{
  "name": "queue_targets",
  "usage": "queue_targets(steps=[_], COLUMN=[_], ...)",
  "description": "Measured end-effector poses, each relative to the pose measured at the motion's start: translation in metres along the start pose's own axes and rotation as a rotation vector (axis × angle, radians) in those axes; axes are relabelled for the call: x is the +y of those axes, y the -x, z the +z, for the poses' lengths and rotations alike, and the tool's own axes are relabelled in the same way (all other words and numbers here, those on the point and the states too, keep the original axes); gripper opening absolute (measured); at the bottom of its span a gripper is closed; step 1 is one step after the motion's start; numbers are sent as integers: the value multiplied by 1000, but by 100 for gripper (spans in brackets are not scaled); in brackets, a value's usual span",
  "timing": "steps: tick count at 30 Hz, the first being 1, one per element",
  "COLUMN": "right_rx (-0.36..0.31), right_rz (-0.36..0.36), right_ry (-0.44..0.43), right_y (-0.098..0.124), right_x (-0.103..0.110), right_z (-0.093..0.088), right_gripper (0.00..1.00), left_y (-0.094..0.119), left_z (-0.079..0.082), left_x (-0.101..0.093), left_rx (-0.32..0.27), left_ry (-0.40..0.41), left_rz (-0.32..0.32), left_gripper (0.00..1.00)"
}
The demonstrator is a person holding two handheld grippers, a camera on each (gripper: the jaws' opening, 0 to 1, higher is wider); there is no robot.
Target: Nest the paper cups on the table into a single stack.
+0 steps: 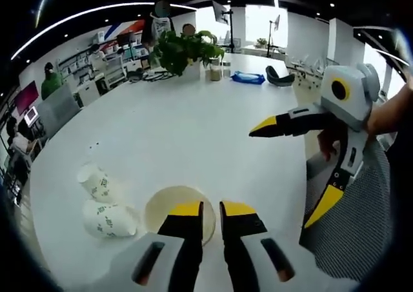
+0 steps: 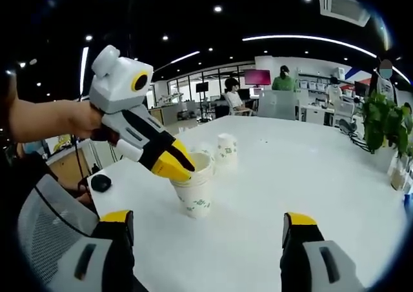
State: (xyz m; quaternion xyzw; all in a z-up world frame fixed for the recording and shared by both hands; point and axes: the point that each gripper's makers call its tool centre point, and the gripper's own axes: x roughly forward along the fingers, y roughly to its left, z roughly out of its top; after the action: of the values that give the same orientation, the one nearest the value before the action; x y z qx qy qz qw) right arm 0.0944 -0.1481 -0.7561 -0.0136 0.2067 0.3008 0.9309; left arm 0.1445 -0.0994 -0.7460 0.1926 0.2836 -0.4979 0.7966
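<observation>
A white paper cup with green print (image 2: pixel 195 192) stands upright near the table's edge, and its open mouth (image 1: pixel 169 209) faces up. My left gripper (image 1: pixel 211 209) is shut on this cup's rim, one jaw inside and one outside; its yellow tips (image 2: pixel 175 165) sit on the near rim. Two more printed cups (image 1: pixel 97 180) (image 1: pixel 110 220) rest on the table to the left of it, and one of them (image 2: pixel 226 148) is just behind the held cup. My right gripper (image 2: pixel 208 220) is wide open with nothing in it, in front of the held cup; it also hangs at the right (image 1: pixel 288 174).
The round white table (image 1: pixel 193 131) carries a potted plant (image 1: pixel 184 50), a jar (image 1: pixel 215 70), a blue item (image 1: pixel 248 78) and a dark object (image 1: pixel 279 78) at its far side. A mesh chair back (image 1: pixel 361 214) and a small black object (image 2: pixel 101 182) are near the table's edge. People sit in the background.
</observation>
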Motion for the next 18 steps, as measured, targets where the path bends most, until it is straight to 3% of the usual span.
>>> queue_targets(steps=[8, 18], right_rx=[-2, 4], right_rz=[4, 6], right_ry=[2, 11], right_y=[-1, -1], right_x=[0, 0], right_z=[0, -2], right_gripper=[97, 97], left_y=[10, 23], left_z=[6, 10], left_x=[3, 25], left_rx=[-28, -60], left_ry=[7, 56], left_rz=[16, 79], left_gripper=[9, 12])
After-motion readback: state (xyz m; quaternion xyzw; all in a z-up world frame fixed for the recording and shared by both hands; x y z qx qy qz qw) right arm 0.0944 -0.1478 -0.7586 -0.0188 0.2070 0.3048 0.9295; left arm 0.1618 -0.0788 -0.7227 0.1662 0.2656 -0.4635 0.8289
